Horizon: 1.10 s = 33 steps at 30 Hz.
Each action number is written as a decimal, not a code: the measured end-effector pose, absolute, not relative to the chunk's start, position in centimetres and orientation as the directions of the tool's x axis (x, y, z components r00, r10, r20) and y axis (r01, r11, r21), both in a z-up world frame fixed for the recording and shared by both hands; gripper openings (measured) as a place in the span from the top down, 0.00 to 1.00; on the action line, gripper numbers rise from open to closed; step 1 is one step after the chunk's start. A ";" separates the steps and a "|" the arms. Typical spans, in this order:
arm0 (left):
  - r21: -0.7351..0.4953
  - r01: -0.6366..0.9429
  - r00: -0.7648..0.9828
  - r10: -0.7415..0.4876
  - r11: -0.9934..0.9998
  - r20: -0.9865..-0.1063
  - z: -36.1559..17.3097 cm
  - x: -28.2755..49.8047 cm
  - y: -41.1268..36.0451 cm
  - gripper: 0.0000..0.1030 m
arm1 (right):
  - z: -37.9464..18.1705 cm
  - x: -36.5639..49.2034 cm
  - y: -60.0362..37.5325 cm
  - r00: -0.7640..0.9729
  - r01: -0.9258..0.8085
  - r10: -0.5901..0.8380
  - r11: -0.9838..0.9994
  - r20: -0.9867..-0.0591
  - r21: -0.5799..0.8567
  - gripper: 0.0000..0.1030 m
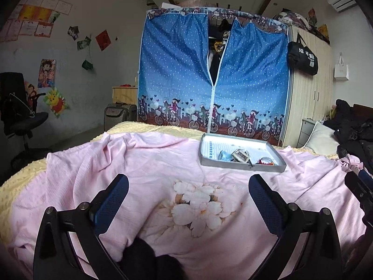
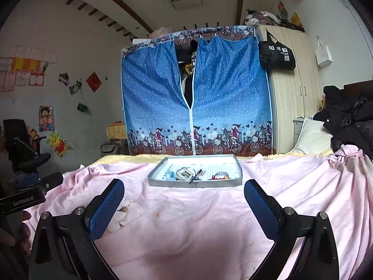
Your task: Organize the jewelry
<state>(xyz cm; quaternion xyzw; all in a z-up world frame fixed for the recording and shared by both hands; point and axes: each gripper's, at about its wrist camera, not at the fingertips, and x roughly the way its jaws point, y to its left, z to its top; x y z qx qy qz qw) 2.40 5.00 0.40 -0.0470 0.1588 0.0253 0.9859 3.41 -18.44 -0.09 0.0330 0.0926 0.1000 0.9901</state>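
Left gripper [image 1: 188, 194]: jaws spread wide, nothing held, blue-padded fingers [image 1: 112, 198] shown low in the frame above the bedding. Right gripper [image 2: 184, 200]: likewise spread wide and empty.

Surface: a pink sheet [image 1: 149, 168] with a pale flower print [image 1: 198, 207] is laid over a yellow blanket [image 1: 130, 126] on a bed.

Tray [image 2: 195, 183] — grey-rimmed, shallow, set on the pink sheet. In the right wrist view it is seen at centre frame, just beyond the fingertips and between them; in the left wrist view it is placed right of centre, farther off. Jewelry [image 2: 186, 175] is heaped in its near part; single pieces cannot be told apart.

Room: a blue fabric wardrobe [image 1: 209, 81] with a bicycle border is stood behind the bed, its zip partly open. A wooden wardrobe [image 1: 310, 84] — a black bag [image 1: 303, 58] hung on it — is seen at right. Posters [image 1: 37, 16] are fixed upper left; an office chair [image 1: 18, 109] at far left.
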 end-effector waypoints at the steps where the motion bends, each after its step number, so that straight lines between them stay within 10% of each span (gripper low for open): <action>1: -0.083 -0.069 0.947 0.039 0.994 -0.319 0.2 2.5 5.0 0.02 | -0.2 3.6 -18.4 0.961 -0.191 0.204 0.978 -0.187 0.089 0.00; 33: -0.036 -0.061 0.942 0.046 0.997 -0.333 -0.9 2.7 4.9 0.02 | -1.5 4.8 -17.7 0.935 -0.203 0.216 0.976 -0.281 0.075 0.00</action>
